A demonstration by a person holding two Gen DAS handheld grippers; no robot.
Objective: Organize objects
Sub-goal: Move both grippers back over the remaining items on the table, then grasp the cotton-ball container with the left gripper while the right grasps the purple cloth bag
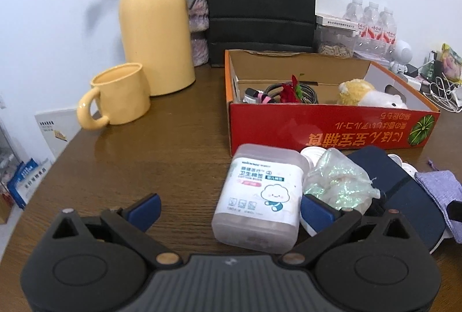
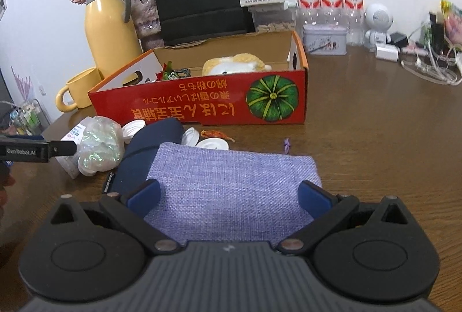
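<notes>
My left gripper (image 1: 231,211) is open, its jaws on either side of a translucent cotton swab box (image 1: 260,196) that lies on the wooden table. Right of the box lie a glittery plastic bag (image 1: 340,185), a navy case (image 1: 404,196) and a purple cloth pouch (image 1: 439,187). My right gripper (image 2: 229,196) is open over the purple pouch (image 2: 231,182), with the navy case (image 2: 144,153) under the pouch's left edge. The red cardboard box (image 2: 202,101) holds a plush toy (image 2: 234,63) and cables (image 1: 288,92).
A yellow thermos (image 1: 156,23) and yellow mug (image 1: 121,95) stand at the back left. A black paper bag (image 1: 260,0), water bottles (image 2: 329,0), a tin (image 2: 323,40), a white robot figure (image 2: 378,23) and chargers line the back. White lids (image 2: 208,141) lie by the case.
</notes>
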